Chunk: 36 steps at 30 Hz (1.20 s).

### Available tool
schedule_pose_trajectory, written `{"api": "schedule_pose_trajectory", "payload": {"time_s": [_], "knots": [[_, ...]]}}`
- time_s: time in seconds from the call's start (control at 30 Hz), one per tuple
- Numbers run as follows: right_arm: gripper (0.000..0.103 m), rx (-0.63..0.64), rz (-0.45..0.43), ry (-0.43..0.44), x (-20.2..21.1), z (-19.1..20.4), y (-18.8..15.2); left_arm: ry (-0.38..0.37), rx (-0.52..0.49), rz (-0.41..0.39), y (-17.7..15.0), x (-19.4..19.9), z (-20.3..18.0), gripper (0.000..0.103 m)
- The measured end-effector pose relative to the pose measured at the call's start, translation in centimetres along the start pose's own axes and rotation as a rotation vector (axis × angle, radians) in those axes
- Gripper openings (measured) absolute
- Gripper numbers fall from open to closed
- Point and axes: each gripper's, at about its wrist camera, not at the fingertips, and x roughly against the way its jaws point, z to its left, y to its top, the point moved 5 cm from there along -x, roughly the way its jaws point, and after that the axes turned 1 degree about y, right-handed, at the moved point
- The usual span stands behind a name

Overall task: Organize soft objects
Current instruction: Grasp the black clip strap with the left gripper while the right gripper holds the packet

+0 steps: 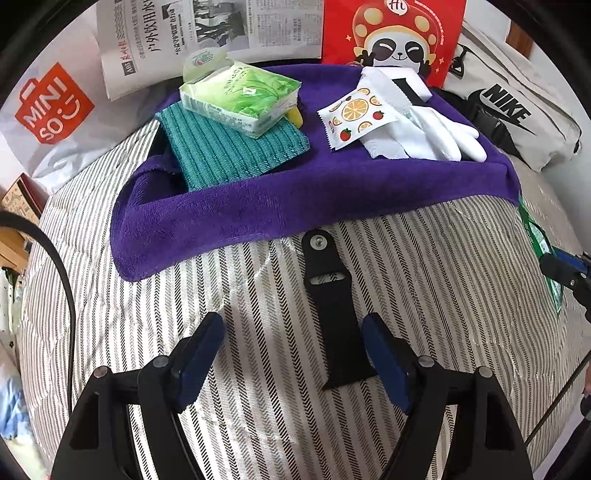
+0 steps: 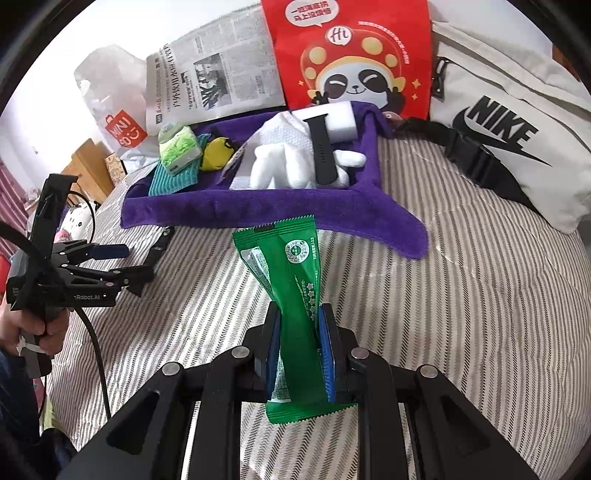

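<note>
A black watch strap (image 1: 332, 314) lies flat on the striped bedding between the fingers of my left gripper (image 1: 293, 356), nearer the right pad; the pads stand wide and do not touch it. The left gripper is open. From the right wrist view the same strap (image 2: 160, 245) lies just beyond the left gripper (image 2: 127, 264). My right gripper (image 2: 301, 350) is shut on a green snack packet (image 2: 295, 273), held upright above the bedding in front of the purple towel tray (image 2: 236, 210). That tray holds a teal cloth (image 1: 236, 147), a green tissue pack (image 1: 240, 98), white gloves (image 1: 439, 133) and a second strap (image 2: 323, 147).
Behind the tray stand a newspaper (image 1: 207, 33), a red panda bag (image 1: 391, 33), a white Miniso bag (image 1: 51, 110) and a Nike bag (image 2: 509, 133). A fruit-print sachet (image 1: 356, 118) and a yellow item (image 2: 216, 158) lie in the tray. A hand (image 2: 37, 328) holds the left gripper.
</note>
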Motion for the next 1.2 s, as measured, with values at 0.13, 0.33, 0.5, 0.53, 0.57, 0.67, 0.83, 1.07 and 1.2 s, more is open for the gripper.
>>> {"api": "schedule_pose_trajectory", "payload": {"time_s": [0.13, 0.33, 0.5, 0.53, 0.57, 0.67, 0.83, 1.07, 1.2], "knots": [[0.020, 0.011, 0.006, 0.007, -0.3, 0.6, 0.1, -0.010, -0.008, -0.023, 0.4, -0.1, -0.7, 0.069], [0.020, 0.005, 0.005, 0.022, -0.4, 0.9, 0.0, -0.040, -0.024, -0.072, 0.4, 0.6, -1.6, 0.021], [0.020, 0.003, 0.007, 0.026, -0.5, 1.2, 0.0, -0.041, -0.048, -0.079, 0.2, 0.8, -1.7, 0.021], [0.020, 0.004, 0.009, 0.024, -0.6, 1.2, 0.0, -0.029, -0.069, -0.084, 0.1, 0.8, -1.8, 0.022], [0.020, 0.005, 0.012, 0.025, -0.8, 1.2, 0.0, -0.019, -0.076, -0.089, 0.0, 0.8, -2.1, 0.022], [0.020, -0.005, 0.021, 0.024, -1.1, 1.0, 0.0, -0.006, -0.089, -0.093, 0.0, 0.7, -2.3, 0.021], [0.020, 0.000, 0.039, 0.014, -1.6, 1.1, -0.1, -0.040, -0.079, -0.081, -0.1, 0.7, -2.0, 0.021], [0.020, 0.009, 0.041, 0.019, -1.6, 1.8, 0.2, -0.071, -0.070, -0.078, -0.4, 0.9, -1.7, 0.020], [0.020, 0.024, 0.035, 0.033, -1.1, 2.3, 0.5, -0.112, -0.060, -0.076, -0.6, 1.3, -1.6, 0.020]]}}
